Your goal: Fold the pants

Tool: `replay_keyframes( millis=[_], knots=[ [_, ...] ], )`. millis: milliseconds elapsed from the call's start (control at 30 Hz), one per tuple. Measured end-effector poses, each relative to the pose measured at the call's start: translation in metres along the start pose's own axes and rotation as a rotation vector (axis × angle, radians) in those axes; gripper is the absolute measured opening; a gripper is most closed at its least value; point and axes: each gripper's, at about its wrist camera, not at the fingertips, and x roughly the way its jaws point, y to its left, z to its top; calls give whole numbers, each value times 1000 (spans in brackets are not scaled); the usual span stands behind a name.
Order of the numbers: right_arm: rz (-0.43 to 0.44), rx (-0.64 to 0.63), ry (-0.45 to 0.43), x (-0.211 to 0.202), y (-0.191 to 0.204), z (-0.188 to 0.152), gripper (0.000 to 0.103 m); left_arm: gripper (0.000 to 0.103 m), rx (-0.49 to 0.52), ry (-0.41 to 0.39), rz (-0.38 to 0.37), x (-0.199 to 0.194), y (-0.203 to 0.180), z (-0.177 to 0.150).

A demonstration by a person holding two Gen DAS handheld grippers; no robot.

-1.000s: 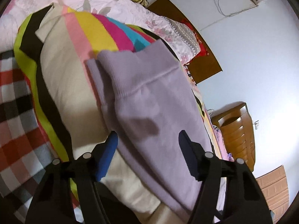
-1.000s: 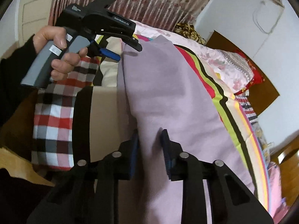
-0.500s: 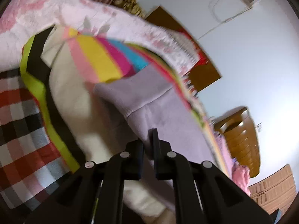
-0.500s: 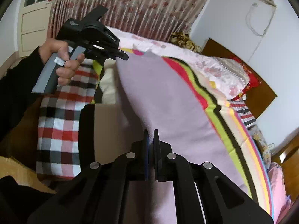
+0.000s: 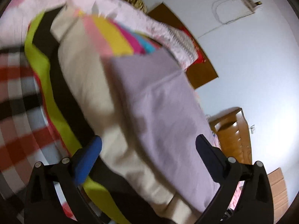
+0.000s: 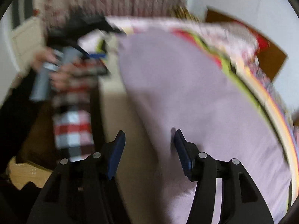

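Observation:
The lilac pants (image 5: 158,100) lie flat and long on the striped bedspread (image 5: 115,37). They also fill the right wrist view (image 6: 186,93). My left gripper (image 5: 148,145) is open and empty, its blue pads apart over the near edge of the pants. My right gripper (image 6: 148,143) is open and empty, straddling the pants' left edge. The left gripper, held in a hand, shows blurred at the far end in the right wrist view (image 6: 89,54).
A red, white and black checked cloth (image 6: 72,128) lies beside the pants on the left. A pink floral quilt (image 5: 119,13) and pillows lie toward the wooden headboard (image 5: 201,72). A wooden cabinet (image 5: 233,136) stands by the wall. Both views are motion-blurred.
Half a second ago both grippers were shut on the pants. Now both have opened and let go, and the pants lie flat on the bed.

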Motion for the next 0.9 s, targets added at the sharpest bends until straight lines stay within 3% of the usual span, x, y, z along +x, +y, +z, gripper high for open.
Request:
replay_keyframes(
  millis=[133,233,300,433,533,600,667,700,733,800,833,900],
  knots=[
    [-79,-156,-98,-21,23,34,50,100,-30,-11,-33,-1,-3,-9],
    [-57,-221,-111,-15,33,60,50,100,-30,12,-25,5,-5,-11],
    [-16,-255,-74,8,36,80,50,100,-34,9,1,4,-8,-9],
    [-23,-385,0,52,60,110,50,100,-94,-76,101,-20,5,-7],
    [-128,-561,107,90,89,117,51,100,-134,-111,130,-44,22,-7],
    [-219,-660,126,105,101,115,53,100,-133,-119,145,-55,28,-9],
    [-270,-662,136,109,102,119,50,101,-121,-107,152,-62,29,-12],
    [-307,-658,118,108,99,121,44,101,-115,-96,141,-65,28,-15],
    [-302,-648,111,106,97,122,27,101,-108,-80,119,-64,25,-17],
    [-264,-559,60,95,83,127,8,101,-96,-50,62,-59,19,-18],
    [-237,-495,25,86,75,130,6,101,-93,-33,21,-54,15,-17],
    [-105,-297,-59,63,46,138,5,101,-101,1,-51,-42,10,-15]
  ],
)
